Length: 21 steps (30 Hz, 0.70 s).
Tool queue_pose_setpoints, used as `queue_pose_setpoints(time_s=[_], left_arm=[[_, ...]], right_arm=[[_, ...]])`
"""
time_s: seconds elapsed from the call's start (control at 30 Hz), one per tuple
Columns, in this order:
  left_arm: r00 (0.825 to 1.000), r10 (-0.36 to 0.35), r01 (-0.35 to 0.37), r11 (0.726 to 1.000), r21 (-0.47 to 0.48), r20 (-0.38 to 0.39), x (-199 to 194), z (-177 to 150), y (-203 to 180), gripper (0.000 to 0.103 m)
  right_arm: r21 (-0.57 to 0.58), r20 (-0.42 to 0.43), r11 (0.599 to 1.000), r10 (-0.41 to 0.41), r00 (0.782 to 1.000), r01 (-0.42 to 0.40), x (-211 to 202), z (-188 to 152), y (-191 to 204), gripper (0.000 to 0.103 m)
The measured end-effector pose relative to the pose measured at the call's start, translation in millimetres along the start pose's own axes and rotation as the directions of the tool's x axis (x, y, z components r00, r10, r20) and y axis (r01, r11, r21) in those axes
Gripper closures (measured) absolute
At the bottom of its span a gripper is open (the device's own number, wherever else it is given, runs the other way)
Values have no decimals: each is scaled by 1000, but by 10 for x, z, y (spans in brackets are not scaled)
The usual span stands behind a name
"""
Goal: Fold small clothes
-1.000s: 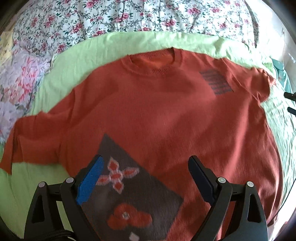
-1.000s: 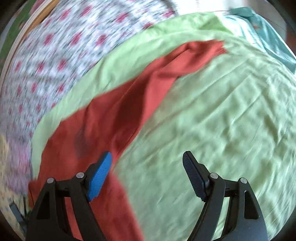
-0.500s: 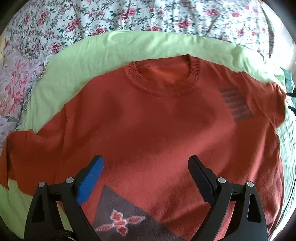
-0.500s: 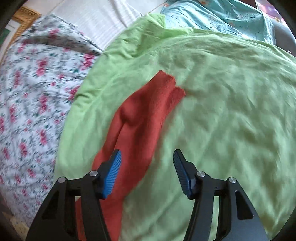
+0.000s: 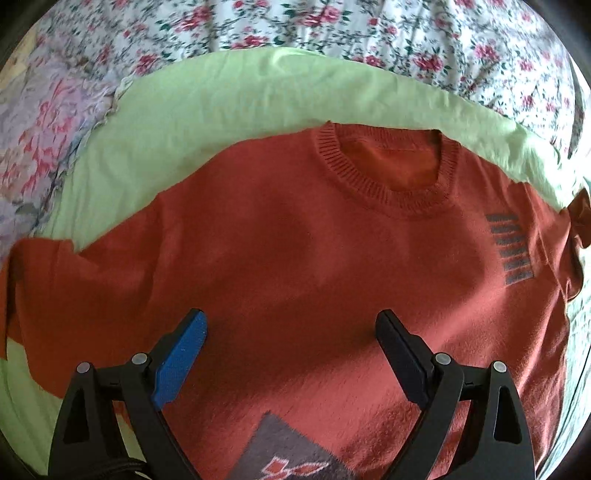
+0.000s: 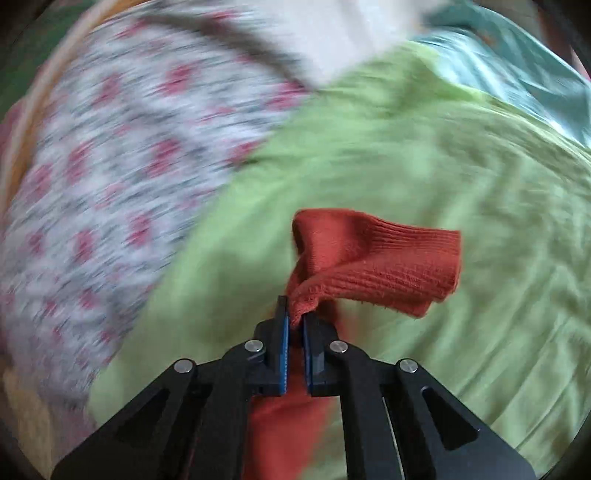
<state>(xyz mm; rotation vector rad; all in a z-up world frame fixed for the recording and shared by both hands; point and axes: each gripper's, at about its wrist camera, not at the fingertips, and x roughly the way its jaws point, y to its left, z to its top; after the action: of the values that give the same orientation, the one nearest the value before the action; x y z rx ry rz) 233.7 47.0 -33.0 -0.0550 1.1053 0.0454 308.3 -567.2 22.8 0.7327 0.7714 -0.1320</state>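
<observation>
My left gripper (image 5: pixel 290 332) hovers over the chest of the rust-orange knit sweater (image 5: pixel 295 266), fingers spread wide, gripping nothing, pointed toward the ribbed neckline (image 5: pixel 384 184). The sweater lies flat, front up, on a pale green sheet (image 5: pixel 221 107) over a floral bedspread (image 5: pixel 332 26); grey bars (image 5: pixel 511 249) mark its chest, a grey patterned patch (image 5: pixel 288 454) sits low between my fingers. My right gripper (image 6: pixel 295 325) is clamped on the sweater's ribbed sleeve cuff (image 6: pixel 376 266), which is bunched and raised off the green sheet (image 6: pixel 480 184). The right view's background is blurred. A teal cloth (image 6: pixel 517 62) lies beyond.
</observation>
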Motion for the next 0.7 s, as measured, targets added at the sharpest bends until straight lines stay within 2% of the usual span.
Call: queue_pose_setpoints(time_s=[0.1, 0.23, 0.33, 0.47, 0.57, 0.63, 0.7], left_arm=[[1000, -14, 14, 1000, -18, 6, -96, -84, 82, 10], [999, -32, 33, 999, -41, 21, -268, -206, 204, 10], [998, -49, 51, 996, -69, 28, -370, -293, 307, 10], [998, -59, 62, 993, -102, 30, -462, -417, 457, 10], [997, -66, 69, 990, -122, 32, -514, -484, 555, 10], [997, -75, 79, 988, -134, 31, -532, -509, 600, 10], [996, -81, 84, 987, -140, 31, -538, -521, 618, 10]], right_arm=[[-88, -60, 987, 130, 990, -135, -96, -306, 578, 96], [-162, -203, 939, 268, 942, -302, -87, -885, 1301, 96], [-183, -328, 893, 340, 882, -412, 43, -1379, 1836, 96], [-189, -487, 815, 406, 773, -547, 248, -2114, 2502, 96], [-199, -588, 767, 405, 701, -610, 409, -2629, 2867, 96], [-210, -640, 751, 379, 669, -626, 521, -2905, 3010, 96], [-234, -692, 749, 319, 648, -619, 666, -3157, 3072, 92]])
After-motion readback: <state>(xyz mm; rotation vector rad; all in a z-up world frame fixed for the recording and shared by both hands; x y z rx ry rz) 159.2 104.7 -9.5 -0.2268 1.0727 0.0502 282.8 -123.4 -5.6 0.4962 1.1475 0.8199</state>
